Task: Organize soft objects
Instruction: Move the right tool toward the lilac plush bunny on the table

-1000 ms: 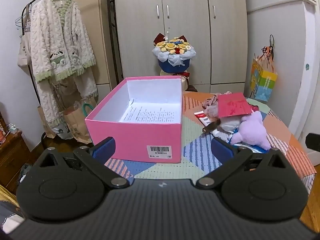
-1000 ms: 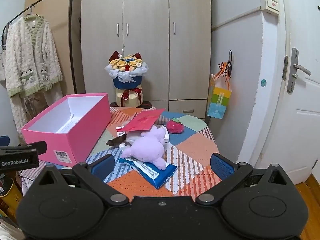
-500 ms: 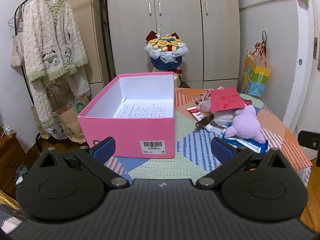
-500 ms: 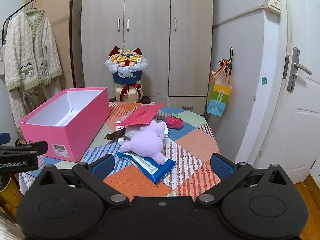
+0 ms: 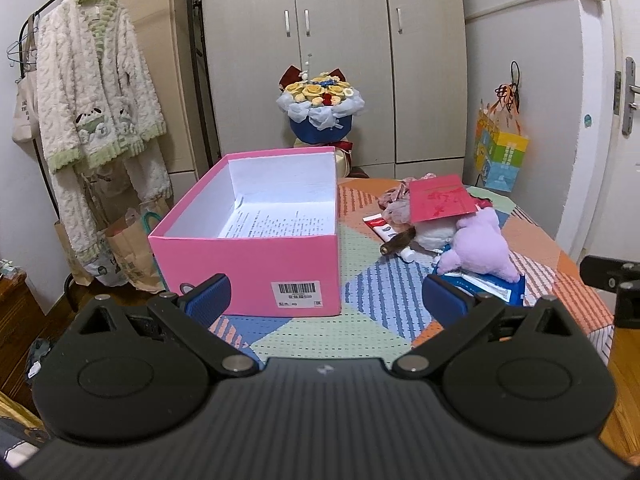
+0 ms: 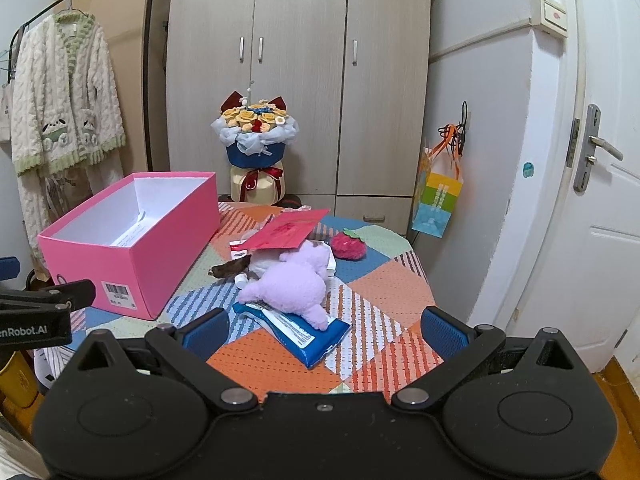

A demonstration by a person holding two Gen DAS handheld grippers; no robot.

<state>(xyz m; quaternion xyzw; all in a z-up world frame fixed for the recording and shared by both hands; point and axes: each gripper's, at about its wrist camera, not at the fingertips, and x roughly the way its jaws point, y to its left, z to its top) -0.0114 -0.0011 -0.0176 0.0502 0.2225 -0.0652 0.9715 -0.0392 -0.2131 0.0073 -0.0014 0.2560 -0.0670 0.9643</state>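
A pink open box (image 5: 256,256) (image 6: 132,252) stands on the left of the patchwork table, holding only a printed sheet. A purple plush toy (image 5: 478,246) (image 6: 294,284) lies right of it on a blue packet (image 6: 296,330). A red strawberry plush (image 6: 349,245) lies farther back. A red envelope (image 6: 286,234) (image 5: 438,200) covers a white plush and other items. My left gripper (image 5: 326,294) is open and empty before the box. My right gripper (image 6: 324,324) is open and empty, just short of the purple plush.
The table (image 6: 380,280) carries a toothpaste tube (image 5: 380,228) and a brown item (image 6: 230,269). A flower bouquet (image 6: 256,136) stands behind it by the wardrobe. A robe hangs on a rack at left (image 5: 96,120). A gift bag (image 6: 438,196) hangs at right.
Both grippers have drawn back and risen slightly, so the table appears lower and a little farther. Nothing on the table has moved. Both grippers stay open.
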